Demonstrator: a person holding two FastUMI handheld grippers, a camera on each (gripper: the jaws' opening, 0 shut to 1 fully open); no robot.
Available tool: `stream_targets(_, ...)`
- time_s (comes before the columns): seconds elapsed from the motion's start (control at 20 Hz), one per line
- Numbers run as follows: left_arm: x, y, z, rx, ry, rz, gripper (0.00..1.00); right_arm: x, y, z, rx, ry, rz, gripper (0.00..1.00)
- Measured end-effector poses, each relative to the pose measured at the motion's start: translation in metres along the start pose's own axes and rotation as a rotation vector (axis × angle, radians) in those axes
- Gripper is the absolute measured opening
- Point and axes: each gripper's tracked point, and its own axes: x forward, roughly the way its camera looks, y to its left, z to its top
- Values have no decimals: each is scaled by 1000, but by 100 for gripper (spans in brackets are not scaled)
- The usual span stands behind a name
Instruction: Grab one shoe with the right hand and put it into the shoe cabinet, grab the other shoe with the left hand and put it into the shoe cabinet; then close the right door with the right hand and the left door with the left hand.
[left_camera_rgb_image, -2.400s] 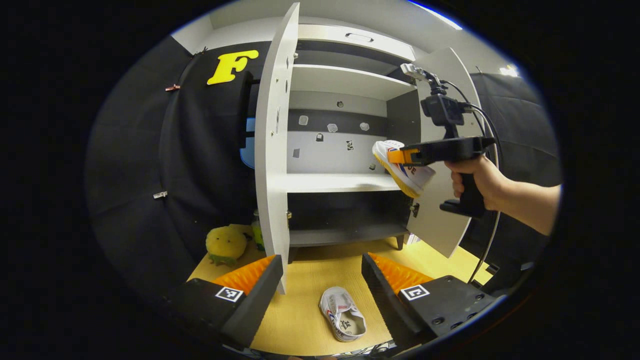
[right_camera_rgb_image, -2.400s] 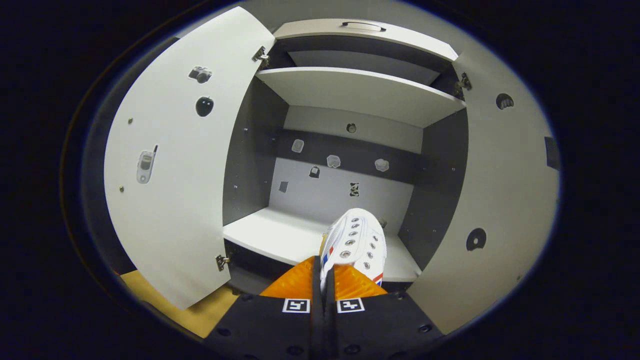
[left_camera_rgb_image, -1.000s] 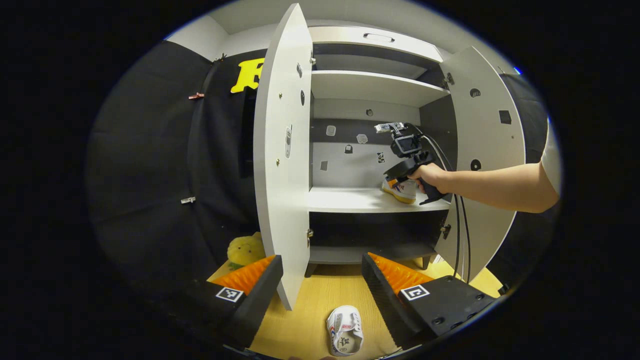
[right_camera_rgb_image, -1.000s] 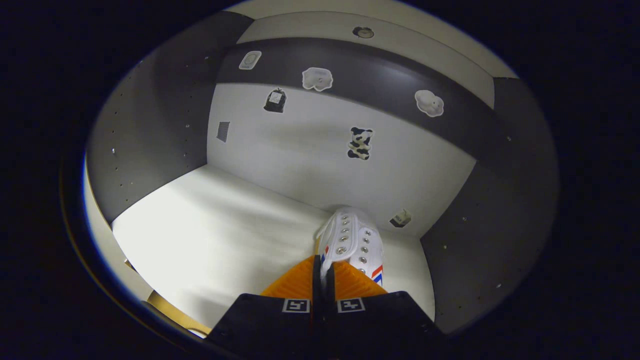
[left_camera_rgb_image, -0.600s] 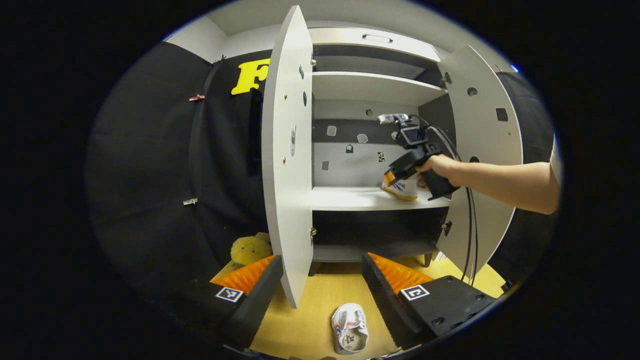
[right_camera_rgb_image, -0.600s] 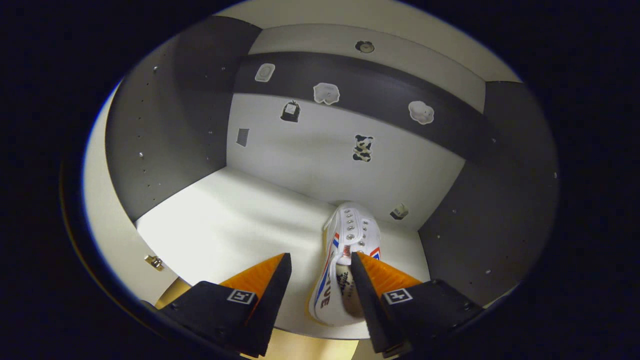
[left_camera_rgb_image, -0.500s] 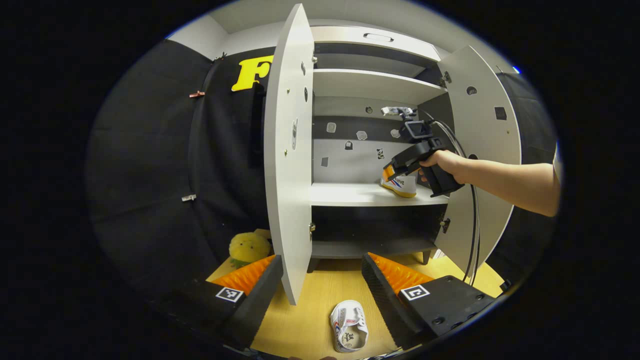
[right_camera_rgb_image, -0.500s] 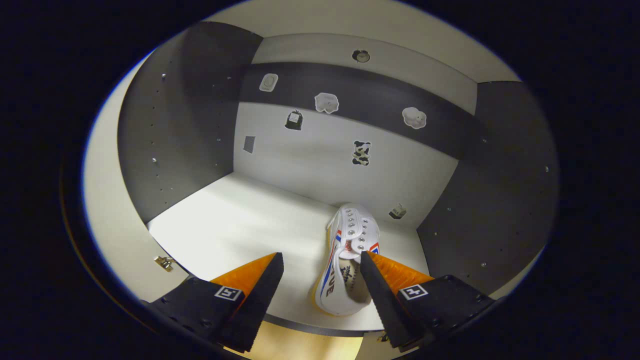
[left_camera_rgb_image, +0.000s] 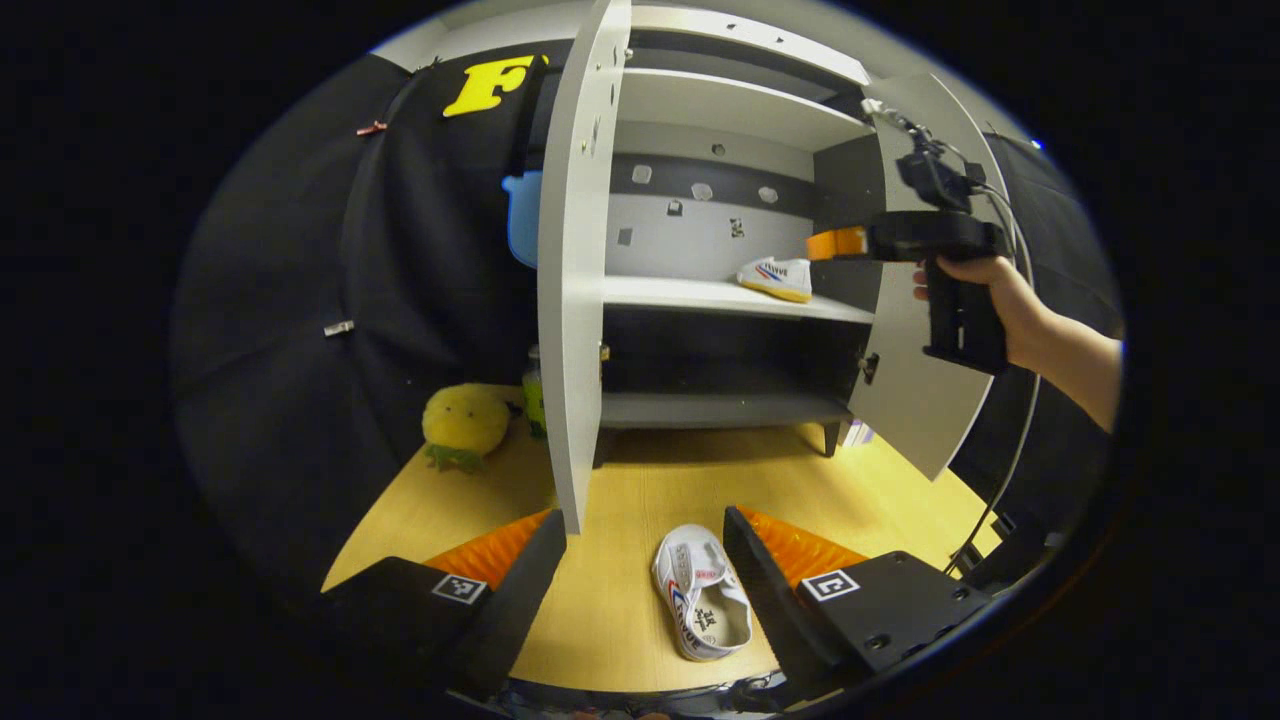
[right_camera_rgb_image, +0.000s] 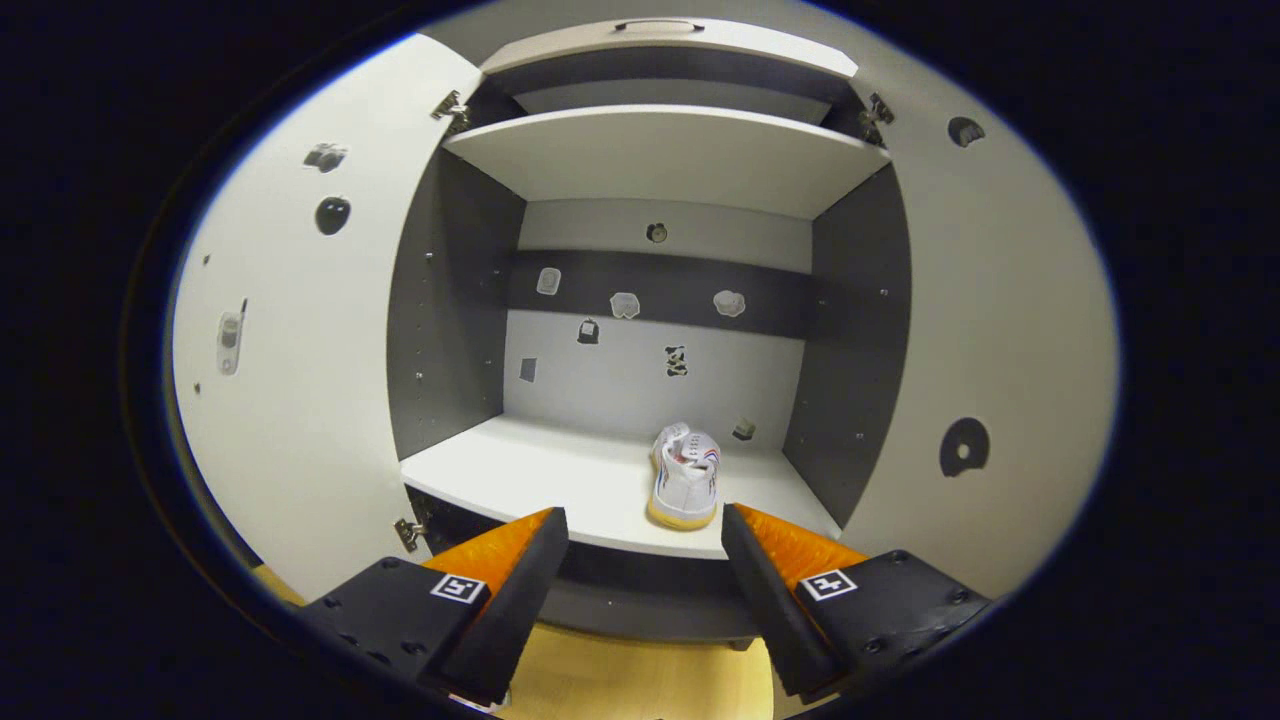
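One shoe (right_camera_rgb_image: 686, 478) lay on the shoe cabinet (right_camera_rgb_image: 660, 160) middle shelf, right gripper (right_camera_rgb_image: 644, 545) hung wide-jawed before it, second shoe (left_camera_rgb_image: 703, 605) lay on the floor between the spread fingers of the left gripper (left_camera_rgb_image: 645, 555), both doors stood ajar.

shoe (left_camera_rgb_image: 702, 603) - white cloth | floor (left_camera_rgb_image: 620, 500) - wood-grain, matt | cabinet (right_camera_rgb_image: 660, 165) - smooth
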Motion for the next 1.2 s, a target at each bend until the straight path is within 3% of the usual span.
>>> stream_targets(0.15,18,-2,-42,-70,102,-44,99,-47,10,-38,52,10,0,98)
stream_targets(0.25,29,-10,-64,-89,149,-76,95,-74,11,-76,66,76,-13,98)
stream_targets(0.4,48,-17,-97,-16,211,-103,95,-112,14,-127,91,200,-11,98)
stream_targets(0.55,59,-25,-132,-8,295,-131,95,-137,4,-167,99,289,-49,98)
stream_targets(0.85,100,-23,-160,73,369,-114,95,-174,-17,-202,108,370,-111,98)
stream_targets(1.0,120,-28,-156,67,368,-125,79,-191,-14,-216,96,418,-111,98)
stream_targets(1.2,136,-34,-158,103,374,-139,66,-202,-11,-223,102,447,-102,98)
